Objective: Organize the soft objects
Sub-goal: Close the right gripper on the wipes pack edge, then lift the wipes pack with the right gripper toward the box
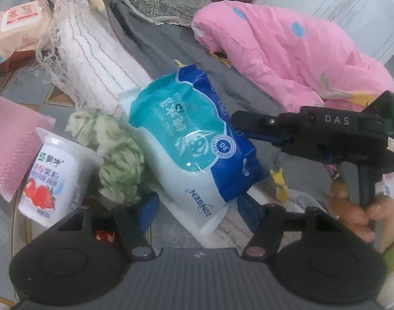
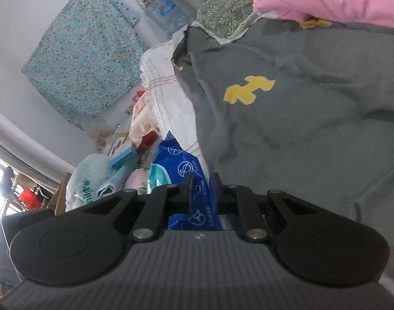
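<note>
right tool (image 2: 200,180) is clenched on the blue edge of the wipes pack (image 1: 194,139); left tool (image 1: 197,211) stands released around its white end. close the left squarely before lifting, so the soft pack doesn't sag.

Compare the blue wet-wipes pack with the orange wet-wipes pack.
The blue wet-wipes pack lies nearest, between the left gripper's open fingers, its edge pinched by the right gripper. The orange wet-wipes pack sits far back, untouched. The blue one shows clearly; the orange one is blurred. Both are soft plastic pouches.
</note>
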### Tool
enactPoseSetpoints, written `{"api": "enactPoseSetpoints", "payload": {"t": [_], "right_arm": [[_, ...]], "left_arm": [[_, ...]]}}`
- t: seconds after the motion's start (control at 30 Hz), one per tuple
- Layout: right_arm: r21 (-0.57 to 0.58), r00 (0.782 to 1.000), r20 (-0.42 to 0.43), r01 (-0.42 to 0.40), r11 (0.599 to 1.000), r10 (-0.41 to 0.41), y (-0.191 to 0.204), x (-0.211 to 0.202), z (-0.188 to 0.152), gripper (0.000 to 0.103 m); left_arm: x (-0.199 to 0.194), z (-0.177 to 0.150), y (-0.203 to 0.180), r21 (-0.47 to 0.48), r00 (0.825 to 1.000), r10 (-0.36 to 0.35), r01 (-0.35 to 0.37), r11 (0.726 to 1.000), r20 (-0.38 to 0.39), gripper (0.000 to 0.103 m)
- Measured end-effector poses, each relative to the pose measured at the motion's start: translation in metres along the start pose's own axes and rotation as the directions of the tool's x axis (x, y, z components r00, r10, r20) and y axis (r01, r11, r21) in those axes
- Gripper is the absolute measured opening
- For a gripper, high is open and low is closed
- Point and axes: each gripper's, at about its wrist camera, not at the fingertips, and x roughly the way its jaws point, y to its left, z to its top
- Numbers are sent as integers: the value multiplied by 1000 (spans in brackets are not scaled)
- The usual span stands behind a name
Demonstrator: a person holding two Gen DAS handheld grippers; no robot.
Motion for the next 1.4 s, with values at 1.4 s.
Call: {"api": "enactPoseSetpoints", "payload": {"t": [1.4], "right_arm": [[-47,996,22,-90,995,92,1,20,-1,30]], "left_arm": [[-10,8,-31,80,989,86,-97,992,124,69]]}}
